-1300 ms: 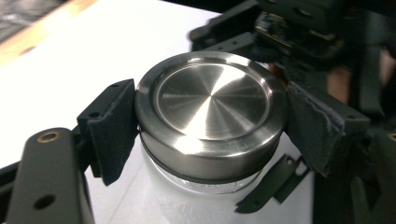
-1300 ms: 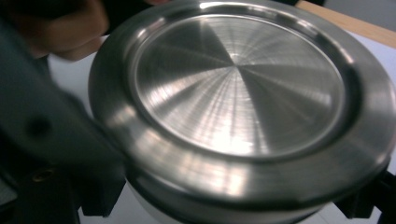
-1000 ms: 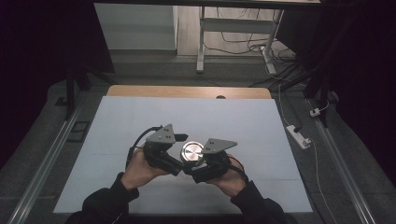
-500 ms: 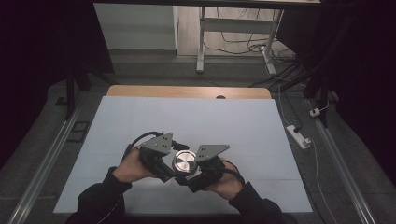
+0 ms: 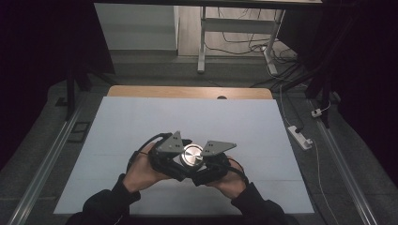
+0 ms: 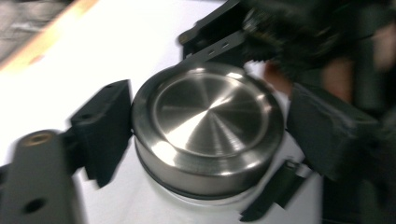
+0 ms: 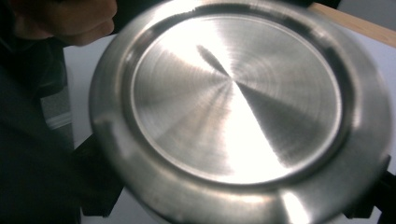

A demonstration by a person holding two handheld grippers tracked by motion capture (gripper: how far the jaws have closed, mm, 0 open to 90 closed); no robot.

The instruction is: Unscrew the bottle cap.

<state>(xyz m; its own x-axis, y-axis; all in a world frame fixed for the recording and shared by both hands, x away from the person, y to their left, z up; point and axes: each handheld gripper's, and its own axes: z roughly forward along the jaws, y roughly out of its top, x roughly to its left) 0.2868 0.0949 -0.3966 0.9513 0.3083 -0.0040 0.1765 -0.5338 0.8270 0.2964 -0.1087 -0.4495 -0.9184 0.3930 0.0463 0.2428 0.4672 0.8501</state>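
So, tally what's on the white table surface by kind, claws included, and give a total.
Round brushed steel lid on a white container: 1
Black two-jaw claws, left claw and right claw: 2
White sheet covering the table: 1
Total: 4

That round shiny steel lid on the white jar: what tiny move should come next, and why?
Probably close the left gripper onto the round brushed-steel lid: its jaws flank the lid, seemingly not yet pressing, while the right gripper holds the white jar below.
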